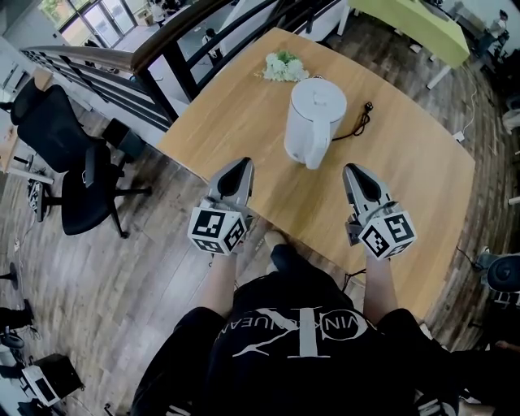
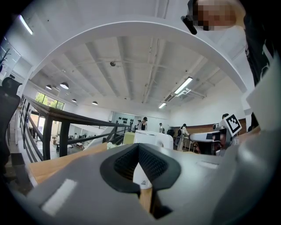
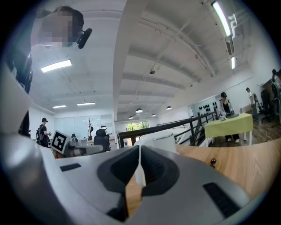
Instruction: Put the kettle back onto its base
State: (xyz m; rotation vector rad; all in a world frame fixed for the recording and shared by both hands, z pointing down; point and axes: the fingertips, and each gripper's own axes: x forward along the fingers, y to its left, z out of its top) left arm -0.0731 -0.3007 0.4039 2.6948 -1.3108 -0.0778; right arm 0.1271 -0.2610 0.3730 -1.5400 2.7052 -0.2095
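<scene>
left gripper (image 1: pixel 242 165): jaws pressed together, tips touching, nothing between them. Points level across the table (image 1: pixel 422 175), over its near edge.
right gripper (image 1: pixel 353 169): jaws also closed tip to tip, empty. Level, roughly parallel to the left one, at its 3 o'clock.
kettle (image 1: pixel 314 120): white, lid on, upright on the table. At 12 o'clock from the person, ahead of both grippers and between their lines. Clear of both, no contact.
base: can't separate it from the kettle's bottom in any view, so can't tell whether the kettle sits on it.
cord (image 1: pixel 357 123): black, lying on the table at the kettle's 3 o'clock. It runs in toward the kettle's foot.
flowers (image 1: pixel 284 67): small white-and-green bunch on the table at the kettle's 11 o'clock, near the far edge, apart from the kettle.
office chair (image 1: pixel 69 154): black, on the wood floor at the left gripper's 9 o'clock, off the table's left side.
railing (image 1: pixel 162 61): dark bars, past the table at 11 o'clock.
green table (image 1: pixel 410 24): at 1 o'clock, well beyond the wooden one.
people: a few standing far back in both gripper views, too small for detail.
</scene>
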